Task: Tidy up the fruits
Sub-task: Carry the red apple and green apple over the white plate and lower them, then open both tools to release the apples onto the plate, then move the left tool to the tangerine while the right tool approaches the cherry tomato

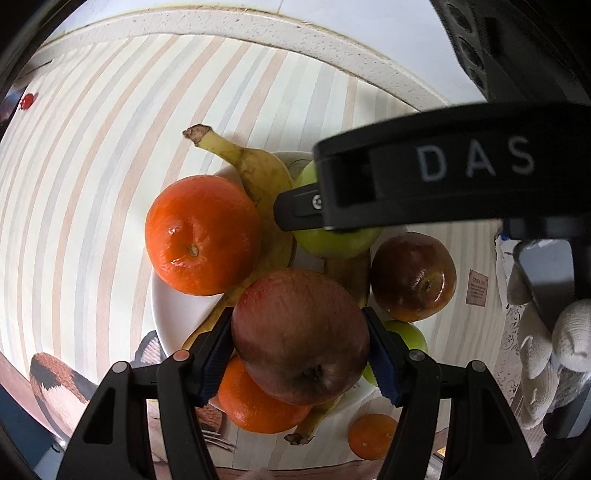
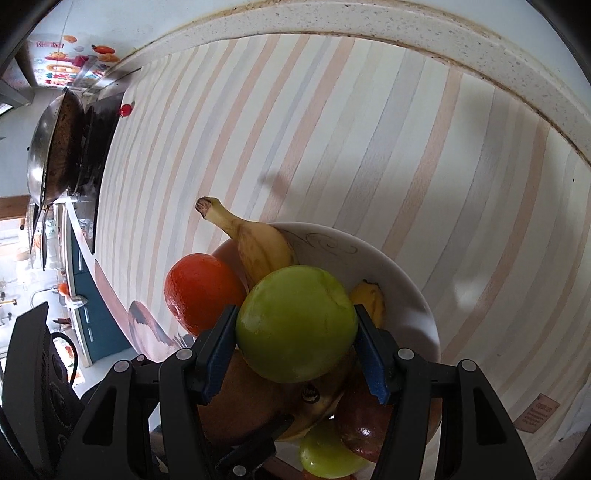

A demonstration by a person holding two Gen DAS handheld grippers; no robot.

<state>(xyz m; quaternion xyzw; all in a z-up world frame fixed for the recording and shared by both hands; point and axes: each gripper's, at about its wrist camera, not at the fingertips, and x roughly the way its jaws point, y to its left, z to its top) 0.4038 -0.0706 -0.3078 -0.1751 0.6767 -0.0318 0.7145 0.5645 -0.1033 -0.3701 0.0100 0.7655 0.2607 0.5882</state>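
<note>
Left tool [image 1: 299,354] clamped on red apple [image 1: 301,336], right tool [image 2: 295,328] on green apple [image 2: 295,325], both above white bowl [image 2: 406,295].

Left gripper [image 1: 300,363], right gripper [image 2: 295,354]: black plastic, ribbed blue finger pads, silver pivot pins. "DAS" in white lettering. White knit glove [image 1: 554,347].

Home kitchen; wok [image 2: 55,147] on stove [image 2: 99,147] (w/ countertop [image 2: 332,129]).

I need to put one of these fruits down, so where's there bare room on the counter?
Free: the striped counter between the white bowl and the speckled edge, and left of the bowl toward the wok. Crowded: the bowl itself, heaped, and the side with the small orange.
</note>
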